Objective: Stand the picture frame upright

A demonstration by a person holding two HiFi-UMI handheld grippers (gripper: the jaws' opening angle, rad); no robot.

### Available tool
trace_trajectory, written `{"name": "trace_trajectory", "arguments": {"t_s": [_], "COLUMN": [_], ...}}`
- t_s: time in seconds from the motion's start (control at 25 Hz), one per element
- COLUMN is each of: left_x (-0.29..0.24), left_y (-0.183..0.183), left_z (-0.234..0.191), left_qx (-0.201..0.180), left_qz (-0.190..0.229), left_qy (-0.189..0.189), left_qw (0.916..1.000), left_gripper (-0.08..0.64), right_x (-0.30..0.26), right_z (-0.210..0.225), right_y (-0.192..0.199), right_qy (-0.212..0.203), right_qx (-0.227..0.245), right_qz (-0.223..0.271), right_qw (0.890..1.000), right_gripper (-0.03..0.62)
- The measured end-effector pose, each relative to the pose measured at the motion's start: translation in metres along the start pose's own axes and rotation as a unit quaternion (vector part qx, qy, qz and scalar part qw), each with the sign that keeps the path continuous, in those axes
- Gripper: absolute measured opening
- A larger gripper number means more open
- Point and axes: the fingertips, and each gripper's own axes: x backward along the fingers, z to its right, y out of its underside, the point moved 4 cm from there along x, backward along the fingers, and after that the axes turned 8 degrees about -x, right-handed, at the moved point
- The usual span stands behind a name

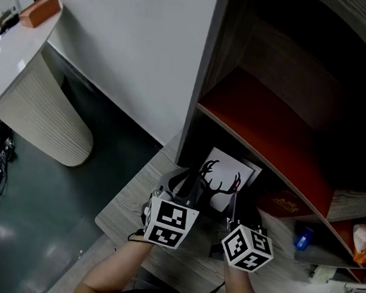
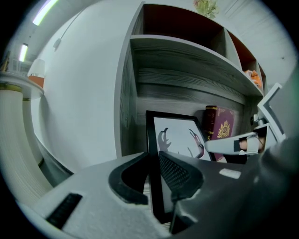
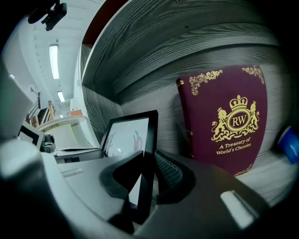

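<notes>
In the lower compartment of the wood-grain shelf unit (image 1: 205, 80), the picture frame (image 2: 180, 135) stands on edge, its glass face toward the person. The frame is black and holds a white print of dark antlers. It is held from both sides by 2 grippers.

The left gripper (image 2: 153, 157) has its jaws closed on the frame's left border, 1 pad on the front and 1 behind. The right gripper (image 3: 148, 157) has its jaws closed on the right border in the same manner. In the head view the 2 marker cubes sit side by side below the frame.

Whether the frame's bottom edge rests on the compartment floor cannot be confirmed, since the jaws cover it in both gripper views.

To the right of the frame, a maroon book (image 3: 229, 121) with gold print stands upright against the back wall. Frame and book are near each other but apart. Further right is a blue object (image 3: 289, 142), too blurred to identify.

The compartment above has a red lining (image 1: 268, 135). A wood-grain surface (image 1: 129, 208) runs in front of the shelf unit. At far left, a white curved surface (image 1: 23, 69) carries an orange box (image 1: 40, 11).
</notes>
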Motion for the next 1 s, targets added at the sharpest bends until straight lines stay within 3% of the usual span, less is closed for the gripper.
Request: {"name": "trace_trajectory", "arguments": {"t_s": [0.48, 1.0], "left_x": [-0.032, -0.059], "left_y": [0.002, 0.0], "left_z": [-0.007, -0.006], "left_qx": [-0.01, 0.017], "left_qz": [0.018, 0.027], "left_qy": [-0.006, -0.034], "left_qw": [0.9998, 0.9989], "left_gripper": [0.067, 0.064], "right_x": [-0.024, -0.034], "right_z": [0.009, 0.019], "right_y": [-0.001, -0.004], "right_qy": [0.021, 0.05], "right_qx": [-0.014, -0.027], "right_qz": [0.02, 0.05], "right_qw": [0.999, 0.997], "right_gripper": [0.071, 0.071]}}
